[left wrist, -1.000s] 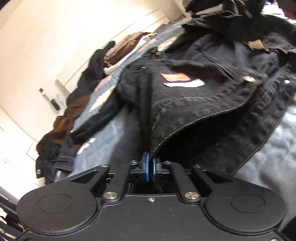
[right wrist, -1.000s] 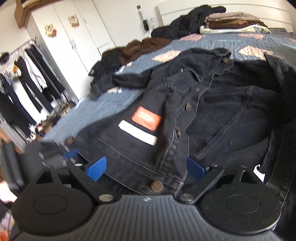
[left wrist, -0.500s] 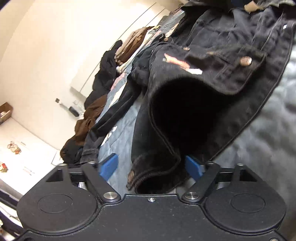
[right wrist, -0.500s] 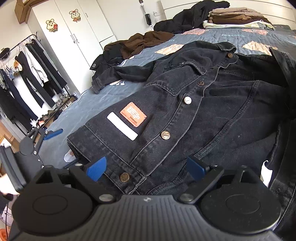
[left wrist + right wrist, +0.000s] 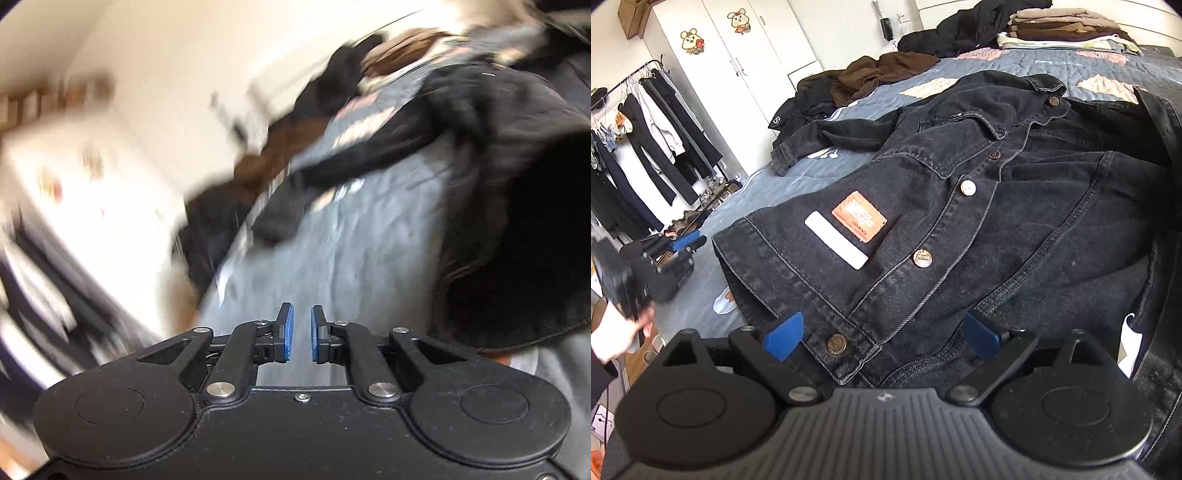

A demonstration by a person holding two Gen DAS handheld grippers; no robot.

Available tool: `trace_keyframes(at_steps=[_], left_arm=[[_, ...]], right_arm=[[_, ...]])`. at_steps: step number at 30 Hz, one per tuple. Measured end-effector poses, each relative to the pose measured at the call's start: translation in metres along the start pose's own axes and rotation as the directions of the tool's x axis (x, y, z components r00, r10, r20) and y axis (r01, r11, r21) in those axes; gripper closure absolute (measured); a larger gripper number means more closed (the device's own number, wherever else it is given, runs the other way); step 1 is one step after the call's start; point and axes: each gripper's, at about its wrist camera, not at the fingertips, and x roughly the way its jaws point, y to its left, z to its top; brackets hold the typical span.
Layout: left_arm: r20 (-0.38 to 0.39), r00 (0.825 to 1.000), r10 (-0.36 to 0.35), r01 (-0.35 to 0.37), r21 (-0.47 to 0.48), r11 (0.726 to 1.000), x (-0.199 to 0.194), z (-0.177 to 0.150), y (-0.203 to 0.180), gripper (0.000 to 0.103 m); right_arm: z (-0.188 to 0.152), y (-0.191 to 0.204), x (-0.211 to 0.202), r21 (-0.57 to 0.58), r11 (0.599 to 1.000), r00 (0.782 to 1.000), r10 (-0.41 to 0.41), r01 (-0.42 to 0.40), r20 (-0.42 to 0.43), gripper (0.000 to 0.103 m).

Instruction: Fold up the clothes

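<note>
A grey quilted bed (image 5: 849, 162) is seen, and a black denim jacket (image 5: 960, 221) is spread flat across it, front up, its sleeve (image 5: 827, 136) stretched toward the wardrobe (image 5: 738, 66). Beyond the jacket, a brown garment (image 5: 882, 72) and a folded stack (image 5: 1067, 26) are laid near the far end of the bed. The right gripper (image 5: 882, 334) is held over the jacket's hem with its jaws spread wide, nothing pinched. Left of the jacket, off its hem, the left gripper (image 5: 299, 334) is seen; its jaws have just been closing and are now almost together, with nothing between them. On the jacket's front an orange patch (image 5: 859, 218) is sewn.
</note>
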Motion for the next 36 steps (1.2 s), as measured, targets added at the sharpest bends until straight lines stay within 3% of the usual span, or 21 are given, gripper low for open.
trace_keyframes(at_steps=[1, 2, 3, 4, 5, 6, 8, 12, 15, 18, 20, 23, 25, 29, 31, 34, 36], left_arm=[[-0.010, 0.997, -0.072, 0.072, -0.051, 0.996, -0.004, 0.002, 0.006, 0.090], [-0.010, 0.990, -0.138, 0.137, -0.077, 0.988, -0.010, 0.003, 0.008, 0.079], [0.003, 0.983, -0.183, 0.183, -0.052, 0.982, -0.019, 0.004, 0.001, 0.052], [0.025, 0.977, -0.213, 0.213, -0.003, 0.977, -0.030, 0.005, -0.009, 0.036], [0.057, 0.972, -0.228, 0.225, 0.051, 0.973, -0.041, 0.005, -0.020, 0.006], [0.108, 0.967, -0.229, 0.217, 0.113, 0.969, -0.053, 0.003, -0.033, 0.003], [0.170, 0.956, -0.240, 0.203, 0.206, 0.957, -0.064, 0.004, -0.055, 0.003], [0.196, 0.952, -0.236, 0.170, 0.304, 0.937, -0.058, 0.015, -0.089, 0.006], [0.263, 0.929, -0.262, 0.150, 0.377, 0.914, -0.066, 0.018, -0.105, 0.008], [0.361, 0.883, -0.301, 0.068, 0.535, 0.842, -0.090, 0.011, -0.127, 0.008], [0.373, 0.852, -0.367, 0.069, 0.616, 0.785, -0.104, 0.008, -0.139, 0.009], [0.317, 0.809, -0.495, 0.182, 0.666, 0.723, -0.116, 0.020, -0.151, 0.034], [0.291, 0.789, -0.541, 0.233, 0.673, 0.702, -0.116, 0.030, -0.161, 0.038], [0.220, 0.775, -0.592, 0.278, 0.722, 0.633, -0.107, 0.030, -0.185, 0.049], [0.180, 0.768, -0.614, 0.306, 0.740, 0.599, -0.101, 0.029, -0.195, 0.049], [0.137, 0.766, -0.628, 0.336, 0.748, 0.573, -0.096, 0.029, -0.201, 0.049], [0.081, 0.758, -0.647, 0.372, 0.761, 0.532, -0.092, 0.028, -0.204, 0.049]], right_arm=[[0.000, 0.000, 0.000, 0.000, 1.000, 1.000, 0.002, -0.002, 0.000, 0.010], [0.000, 0.001, 0.000, -0.001, 1.000, 1.000, 0.004, -0.004, -0.001, 0.010], [0.000, 0.001, 0.000, 0.000, 1.000, 1.000, 0.006, -0.006, -0.001, 0.010], [0.001, 0.001, 0.000, 0.003, 1.000, 1.000, 0.007, -0.007, 0.001, 0.010], [0.001, 0.001, -0.001, 0.005, 1.000, 1.000, 0.005, -0.005, 0.002, 0.010], [0.001, 0.001, 0.000, 0.007, 1.000, 1.000, 0.003, -0.003, 0.003, 0.010], [0.001, 0.001, 0.001, 0.006, 1.000, 1.000, -0.003, 0.003, 0.002, 0.010], [-0.001, 0.006, 0.004, -0.018, 1.000, 1.000, -0.003, 0.003, -0.009, 0.010], [-0.002, 0.008, 0.003, -0.028, 1.000, 1.000, 0.009, -0.010, -0.015, 0.010], [-0.001, 0.006, -0.001, -0.024, 1.000, 1.000, 0.008, -0.008, -0.004, 0.010], [0.001, 0.002, -0.004, -0.005, 1.000, 1.000, 0.006, -0.006, 0.007, 0.010], [0.006, -0.004, -0.010, 0.022, 1.000, 1.000, 0.006, -0.007, 0.029, 0.010], [0.010, -0.009, -0.017, 0.046, 0.999, 0.998, 0.013, -0.016, 0.053, 0.010], [0.014, -0.021, -0.028, 0.088, 0.996, 0.996, 0.013, -0.021, 0.091, 0.010], [0.015, -0.025, -0.032, 0.100, 0.995, 0.995, 0.006, -0.016, 0.099, 0.010], [0.016, -0.030, -0.035, 0.116, 0.993, 0.994, 0.001, -0.013, 0.106, 0.010], [0.017, -0.033, -0.037, 0.124, 0.992, 0.994, 0.004, -0.018, 0.111, 0.010]])
